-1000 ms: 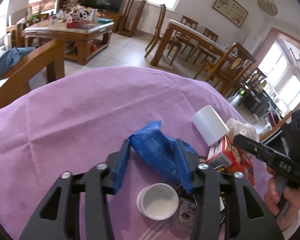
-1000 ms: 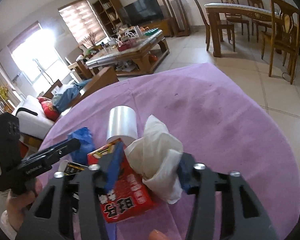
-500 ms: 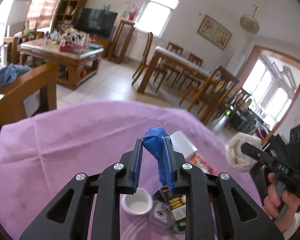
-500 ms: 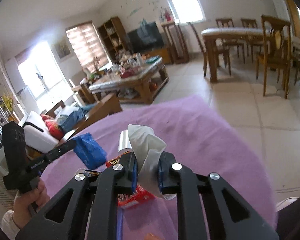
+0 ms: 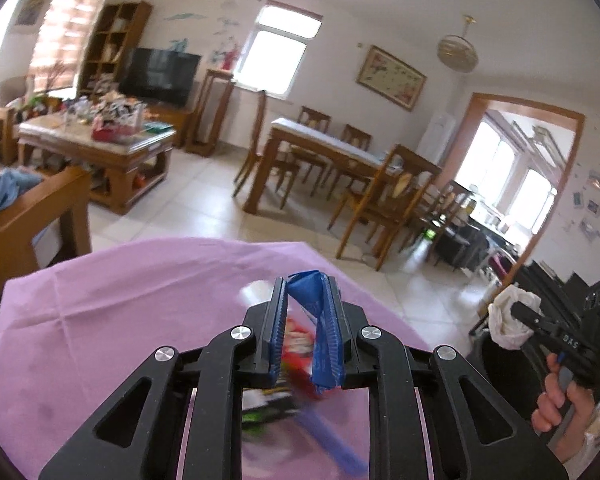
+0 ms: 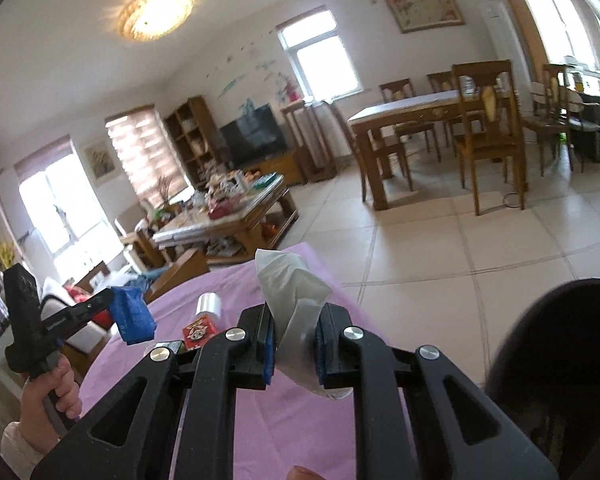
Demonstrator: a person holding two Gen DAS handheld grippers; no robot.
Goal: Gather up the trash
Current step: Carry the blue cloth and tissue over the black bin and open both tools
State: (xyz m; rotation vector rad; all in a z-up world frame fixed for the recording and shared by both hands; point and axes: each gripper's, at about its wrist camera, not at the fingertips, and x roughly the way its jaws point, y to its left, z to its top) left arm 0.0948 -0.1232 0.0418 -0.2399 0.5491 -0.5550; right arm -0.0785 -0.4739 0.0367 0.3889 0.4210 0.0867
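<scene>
My left gripper [image 5: 305, 292] is shut on a crumpled blue wrapper [image 5: 314, 308], held above the purple-covered table [image 5: 120, 292]. The same blue wrapper [image 6: 134, 316] shows in the right wrist view at the left, clamped in that gripper. My right gripper [image 6: 294, 320] is shut on a white tissue [image 6: 290, 296], lifted off the table; the tissue [image 5: 510, 316] also appears at the right of the left wrist view. A red box [image 6: 198, 330] and a white roll [image 6: 209, 304] lie on the table [image 6: 228, 284] below. A dark bin rim [image 6: 556, 344] sits at lower right.
Blurred red and green packaging [image 5: 292, 344] lies under the left gripper. A wooden chair arm [image 5: 40, 208] stands left of the table. Tiled floor [image 6: 440, 240], a dining table with chairs [image 6: 432, 128] and a cluttered coffee table [image 6: 224, 212] lie beyond. A person's hand [image 6: 52, 392] holds the left gripper.
Both grippers closed, the left on the blue wrapper and the right on the tissue, then rose off the table. The right one swung to the right, bringing the dark bin into view.
</scene>
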